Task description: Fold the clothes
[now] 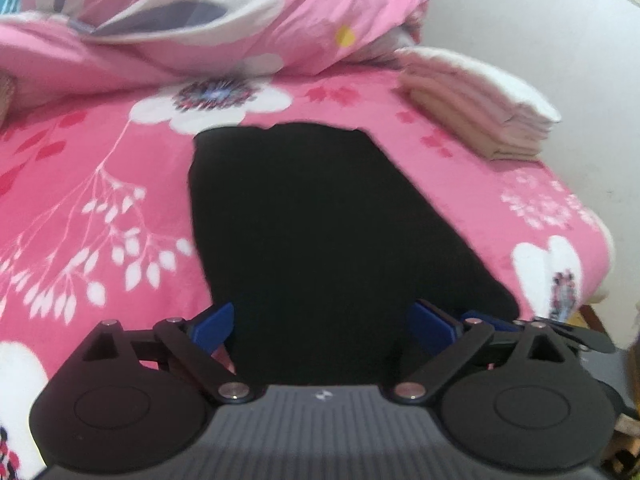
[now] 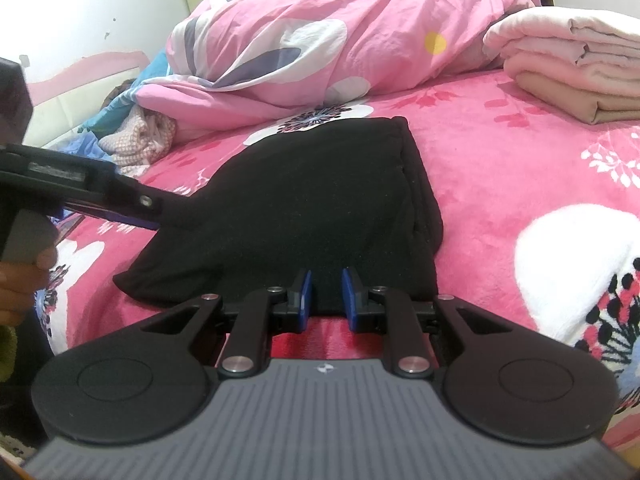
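A black garment (image 1: 312, 220), folded into a flat oblong, lies on the pink floral bedspread (image 1: 100, 200). My left gripper (image 1: 324, 320) stands open over its near end, blue pads wide apart with nothing pinched between them. In the right wrist view the same black garment (image 2: 320, 200) stretches away from me. My right gripper (image 2: 328, 296) is at its near edge, pads close together with black cloth filling the narrow gap. The left gripper (image 2: 156, 220) comes in from the left at the garment's left corner, held by a hand (image 2: 20, 284).
A crumpled pink flowered quilt (image 2: 340, 40) is heaped across the back of the bed. A folded stack of beige and white cloth (image 2: 580, 72) sits at the back right, near the bed's edge (image 1: 600, 240). A checked cloth (image 2: 140, 140) lies at the left.
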Motion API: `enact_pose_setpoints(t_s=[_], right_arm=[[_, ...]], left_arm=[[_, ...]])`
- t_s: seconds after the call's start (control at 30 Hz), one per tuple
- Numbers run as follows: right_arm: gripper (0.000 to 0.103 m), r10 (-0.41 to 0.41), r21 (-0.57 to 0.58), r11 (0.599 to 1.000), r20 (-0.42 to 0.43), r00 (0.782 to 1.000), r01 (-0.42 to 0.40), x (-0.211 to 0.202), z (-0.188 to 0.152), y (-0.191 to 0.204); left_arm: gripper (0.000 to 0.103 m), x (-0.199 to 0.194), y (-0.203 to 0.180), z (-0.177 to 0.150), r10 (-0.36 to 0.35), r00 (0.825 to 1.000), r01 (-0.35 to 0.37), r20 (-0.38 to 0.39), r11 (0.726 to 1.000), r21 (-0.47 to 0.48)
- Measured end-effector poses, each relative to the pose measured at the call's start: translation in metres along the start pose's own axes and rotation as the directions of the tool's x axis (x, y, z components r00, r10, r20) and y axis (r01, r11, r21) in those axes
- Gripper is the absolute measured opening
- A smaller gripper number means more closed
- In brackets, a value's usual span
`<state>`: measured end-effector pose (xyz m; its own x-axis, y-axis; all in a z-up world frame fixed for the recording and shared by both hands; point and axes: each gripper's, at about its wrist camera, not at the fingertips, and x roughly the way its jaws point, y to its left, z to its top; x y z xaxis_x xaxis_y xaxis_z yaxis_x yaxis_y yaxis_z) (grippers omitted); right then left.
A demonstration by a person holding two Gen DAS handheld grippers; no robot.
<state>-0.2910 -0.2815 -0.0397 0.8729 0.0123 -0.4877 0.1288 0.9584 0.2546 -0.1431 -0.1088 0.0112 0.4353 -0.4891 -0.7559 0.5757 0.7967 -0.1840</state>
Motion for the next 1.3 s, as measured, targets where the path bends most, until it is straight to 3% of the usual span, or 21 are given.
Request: enact_pose_setpoints(t_s=[0.17, 0.43, 0.73, 1.23, 1.3], right_arm=[[0.016, -0.022, -0.027, 0.999, -0.001, 1.0, 0.022, -0.003, 0.003, 0.006], [0.02, -0.046, -0.056, 0.997, 0.065, 0.997, 0.05, -0.011, 0.033, 0.009], [0.022, -0.086, -0.126, 0.989, -0.019, 0.996, 0.083, 0.022, 0.023, 0.01], [0.034, -0.056, -0.121, 0.991, -0.031, 0.998, 0.052, 0.023, 0.022, 0.008], [0.043, -0.05, -0.121, 0.992, -0.033, 0.998, 0.046, 0.023, 0.022, 0.008]], left_arm=[[0.096, 0.014, 0.003, -0.003, 0.048, 0.997, -0.05, -0.062, 0.998, -0.028], [0.099, 0.017, -0.005, -0.005, 0.085, 0.993, -0.085, -0.08, 0.996, 0.007], [0.101, 0.019, -0.009, -0.005, 0.102, 0.991, -0.1, -0.09, 0.995, 0.02], [0.103, 0.021, -0.017, -0.005, 0.136, 0.986, -0.133, -0.092, 0.99, 0.039], [0.103, 0.022, -0.018, -0.005, 0.14, 0.986, -0.137, -0.092, 0.99, 0.04]])
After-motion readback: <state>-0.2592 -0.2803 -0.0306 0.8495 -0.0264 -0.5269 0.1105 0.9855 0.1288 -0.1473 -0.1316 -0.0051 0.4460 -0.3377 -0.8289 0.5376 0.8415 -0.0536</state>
